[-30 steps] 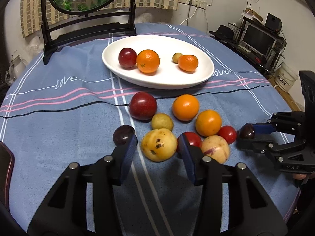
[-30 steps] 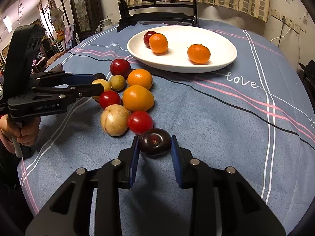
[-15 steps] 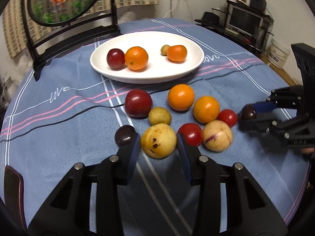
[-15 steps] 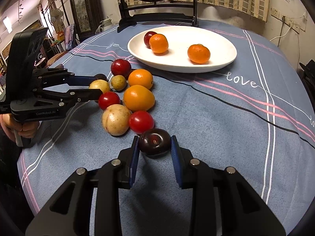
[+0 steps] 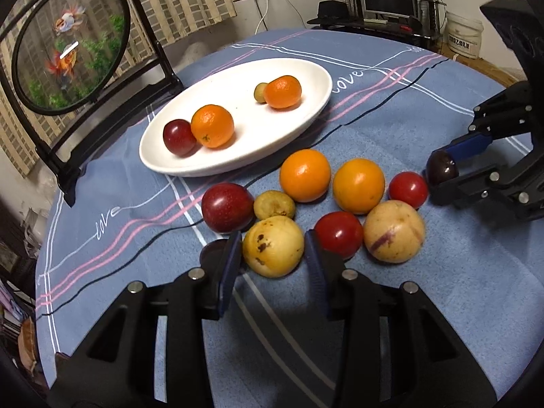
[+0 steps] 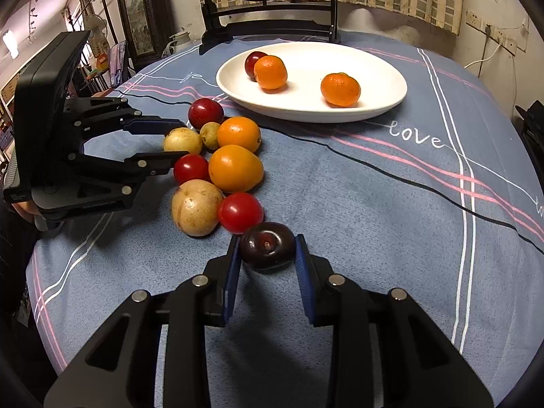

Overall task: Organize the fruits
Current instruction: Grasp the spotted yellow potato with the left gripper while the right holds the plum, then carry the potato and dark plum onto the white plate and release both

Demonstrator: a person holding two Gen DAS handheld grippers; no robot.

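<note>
Right gripper [image 6: 268, 261] clamps the dark purple plum [image 6: 267, 244] on the blue cloth while left gripper [image 5: 273, 255] pinches the spotted yellow round fruit [image 5: 273, 245], and next comes lifting both to the white oval plate [image 5: 306, 115].

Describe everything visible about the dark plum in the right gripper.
The dark plum is small, round and glossy, deep purple-black, with a reddish stem dimple facing the camera. It sits between the blue pads of the right gripper, which is shut on it, low over the blue tablecloth. A red tomato lies just beyond it, close or touching.
</note>
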